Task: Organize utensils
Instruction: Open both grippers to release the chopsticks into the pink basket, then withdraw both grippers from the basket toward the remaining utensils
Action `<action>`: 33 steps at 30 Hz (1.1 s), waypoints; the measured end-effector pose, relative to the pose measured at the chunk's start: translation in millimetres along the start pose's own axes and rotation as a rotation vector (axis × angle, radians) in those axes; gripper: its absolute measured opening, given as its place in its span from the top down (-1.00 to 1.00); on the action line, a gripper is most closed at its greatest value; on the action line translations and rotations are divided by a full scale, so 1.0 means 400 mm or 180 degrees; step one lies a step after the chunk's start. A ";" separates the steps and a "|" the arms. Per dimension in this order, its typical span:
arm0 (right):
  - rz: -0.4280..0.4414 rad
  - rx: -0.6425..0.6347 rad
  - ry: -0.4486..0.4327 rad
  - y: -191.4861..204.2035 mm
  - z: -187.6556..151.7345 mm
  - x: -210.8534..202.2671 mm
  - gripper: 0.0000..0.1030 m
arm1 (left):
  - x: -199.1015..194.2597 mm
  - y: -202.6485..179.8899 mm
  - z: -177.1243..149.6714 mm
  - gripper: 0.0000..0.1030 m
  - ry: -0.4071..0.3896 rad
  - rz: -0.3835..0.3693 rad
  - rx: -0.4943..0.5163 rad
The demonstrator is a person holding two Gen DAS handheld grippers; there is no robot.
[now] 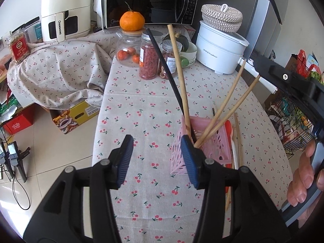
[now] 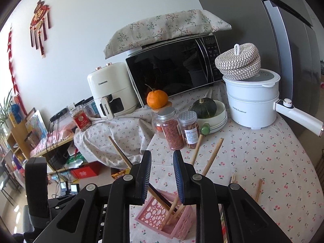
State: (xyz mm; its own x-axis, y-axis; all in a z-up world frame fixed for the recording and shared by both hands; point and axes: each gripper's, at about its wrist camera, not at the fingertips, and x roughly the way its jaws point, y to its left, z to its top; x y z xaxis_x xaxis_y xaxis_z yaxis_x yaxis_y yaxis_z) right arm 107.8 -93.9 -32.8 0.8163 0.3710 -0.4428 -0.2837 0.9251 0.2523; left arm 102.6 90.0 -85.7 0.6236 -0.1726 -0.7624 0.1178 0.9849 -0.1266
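Note:
A pink perforated utensil holder (image 1: 204,143) stands on the cherry-print tablecloth (image 1: 145,109) and holds several wooden chopsticks (image 1: 180,75) and a black one (image 1: 168,70). My left gripper (image 1: 157,158) is open and empty, its right fingertip next to the holder's left side. More chopsticks (image 1: 238,135) and a red and white utensil (image 1: 228,129) lie right of the holder. In the right wrist view my right gripper (image 2: 162,174) is open and empty above the holder (image 2: 168,218). Loose chopsticks (image 2: 258,189) lie on the cloth to its right.
Jars (image 1: 148,56) with an orange (image 1: 132,20) on one, a white electric pot (image 1: 220,48) with a woven basket on top, a microwave (image 1: 149,2) and an air fryer (image 1: 64,10) stand at the back. The table's left edge drops to the floor. A wire basket (image 1: 291,121) stands right.

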 end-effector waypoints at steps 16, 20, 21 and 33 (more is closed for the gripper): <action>-0.0110 -0.0060 -0.0508 -0.093 0.069 -0.260 -0.41 | -0.106 -0.080 0.022 -0.60 -0.0304 -0.0291 0.0005; -0.0295 0.0056 -0.0421 -0.166 0.068 -0.280 -0.62 | -0.113 -0.131 0.018 -0.66 -0.0291 -0.0357 0.0145; -0.0346 0.0081 -0.0380 -0.184 0.067 -0.283 -0.63 | -0.114 -0.146 0.017 -0.67 -0.0279 -0.0372 0.0182; -0.0904 0.0334 0.0479 -0.390 0.016 -0.258 -0.65 | -0.074 -0.341 -0.011 -0.71 -0.0004 -0.0462 0.0760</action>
State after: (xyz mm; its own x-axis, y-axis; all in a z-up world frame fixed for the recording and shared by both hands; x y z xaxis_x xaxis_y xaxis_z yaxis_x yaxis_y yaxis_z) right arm 71.0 -276.8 -21.1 0.7696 0.1145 -0.6281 0.0041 0.9829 0.1843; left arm 64.7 -39.1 -48.8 0.5878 -0.3119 -0.7465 0.3848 0.9194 -0.0811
